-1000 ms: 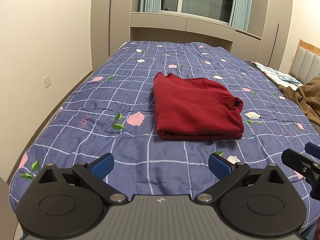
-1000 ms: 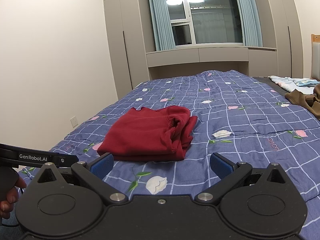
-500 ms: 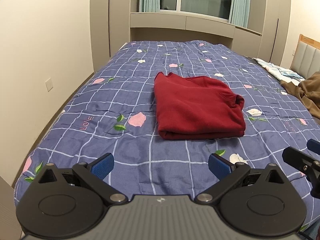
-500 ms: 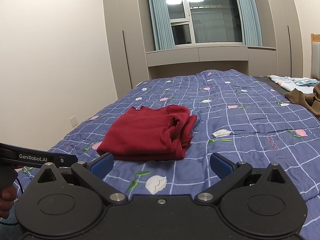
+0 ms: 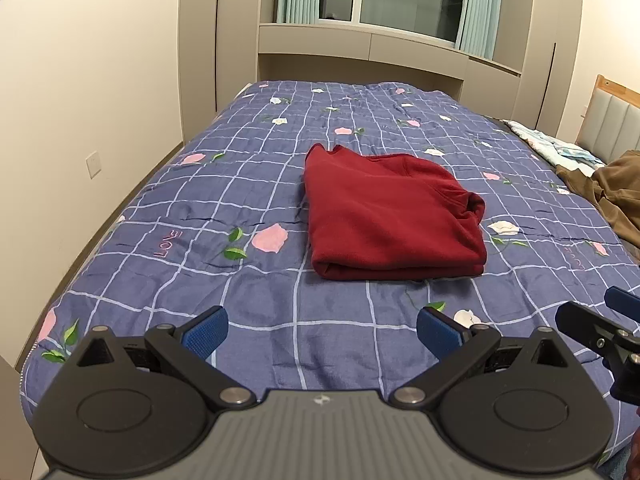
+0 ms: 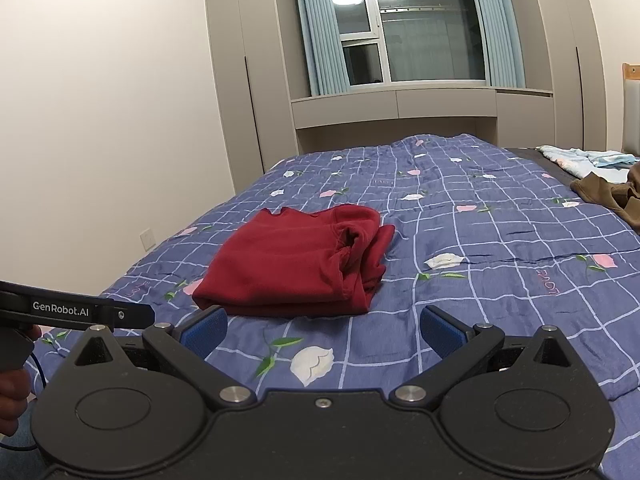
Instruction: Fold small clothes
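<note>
Retreated, both claws (image 5: 322,330) (image 6: 323,330) wide, empty.

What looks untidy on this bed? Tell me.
The folded red garment is mostly neat, but its right end bunches open with loose layers. A brown garment lies crumpled at the bed's far right edge, unfolded.

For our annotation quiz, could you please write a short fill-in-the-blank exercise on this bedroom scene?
1. The folded sweater is ____ in colour.
2. It lies on a checked blue ____ with printed flowers.
3. The left gripper and right gripper are both ____, holding nothing.

Missing words: red; bedspread; open
</note>
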`<state>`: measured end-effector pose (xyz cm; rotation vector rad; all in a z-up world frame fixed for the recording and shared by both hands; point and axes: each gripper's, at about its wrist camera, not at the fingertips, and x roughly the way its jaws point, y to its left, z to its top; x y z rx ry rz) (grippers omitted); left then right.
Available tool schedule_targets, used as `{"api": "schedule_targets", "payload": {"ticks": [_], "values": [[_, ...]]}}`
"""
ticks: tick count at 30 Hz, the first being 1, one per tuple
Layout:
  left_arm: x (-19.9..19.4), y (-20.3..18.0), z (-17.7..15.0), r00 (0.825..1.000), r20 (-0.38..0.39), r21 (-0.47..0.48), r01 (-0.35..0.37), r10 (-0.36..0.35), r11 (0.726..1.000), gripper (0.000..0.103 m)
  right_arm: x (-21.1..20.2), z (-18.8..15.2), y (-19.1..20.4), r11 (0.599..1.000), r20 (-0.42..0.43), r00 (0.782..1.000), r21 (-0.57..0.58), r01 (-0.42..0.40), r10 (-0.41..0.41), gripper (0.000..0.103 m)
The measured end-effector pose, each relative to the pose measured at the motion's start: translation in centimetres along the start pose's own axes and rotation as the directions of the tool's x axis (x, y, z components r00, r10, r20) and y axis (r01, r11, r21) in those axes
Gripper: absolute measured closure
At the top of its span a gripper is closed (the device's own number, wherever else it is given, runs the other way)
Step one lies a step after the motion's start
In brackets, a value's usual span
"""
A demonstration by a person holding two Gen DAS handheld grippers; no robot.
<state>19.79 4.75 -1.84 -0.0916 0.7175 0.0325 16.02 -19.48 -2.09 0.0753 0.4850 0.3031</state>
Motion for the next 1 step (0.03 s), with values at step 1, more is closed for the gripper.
{"api": "schedule_targets", "payload": {"ticks": [1], "values": [[0.05,0.02,-0.01,1.0,-0.003,-0.001,-0.002,0.002,1.0,0.001,0.0,0.0,0.0,1.0,0.0,1.0,0.0,0.0,0.0,0.001]]}}
